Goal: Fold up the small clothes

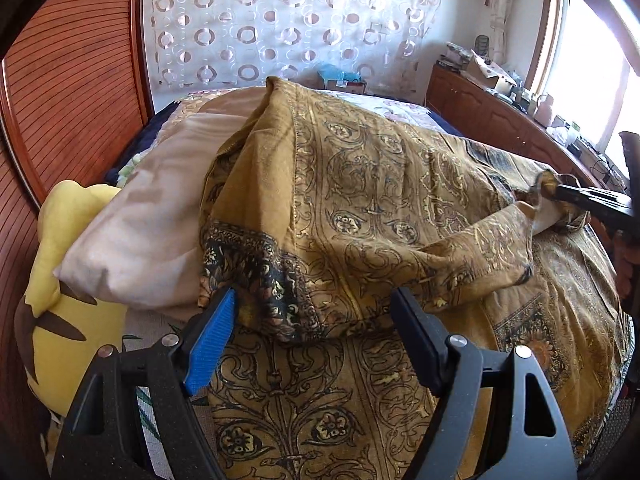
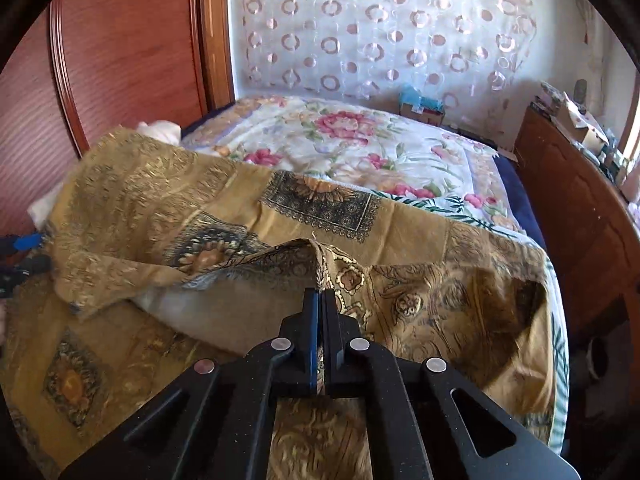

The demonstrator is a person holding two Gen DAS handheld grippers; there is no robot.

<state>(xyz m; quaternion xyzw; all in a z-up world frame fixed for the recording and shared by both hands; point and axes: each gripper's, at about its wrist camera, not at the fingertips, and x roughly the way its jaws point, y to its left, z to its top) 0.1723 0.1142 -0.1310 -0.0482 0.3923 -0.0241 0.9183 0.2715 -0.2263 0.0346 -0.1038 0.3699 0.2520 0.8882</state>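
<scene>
A mustard-gold patterned cloth (image 1: 360, 184) with dark floral borders lies rumpled on the bed, its pale inner side (image 1: 152, 216) showing at the left. My left gripper (image 1: 316, 312) is open, its jaws either side of a folded dark-bordered corner, with the blue pad (image 1: 212, 340) at the cloth's edge. My right gripper (image 2: 320, 300) is shut on a raised edge of the same cloth (image 2: 312, 252); it also shows at the right of the left wrist view (image 1: 560, 194). The left gripper's tips show at the far left of the right wrist view (image 2: 28, 252).
A floral bedspread (image 2: 340, 140) covers the bed beyond the cloth. A yellow plush toy (image 1: 68, 280) lies at the left. A wooden headboard (image 1: 68, 80) stands left, a wooden cabinet (image 2: 568, 200) with clutter right, a small box (image 2: 422, 108) by the curtain.
</scene>
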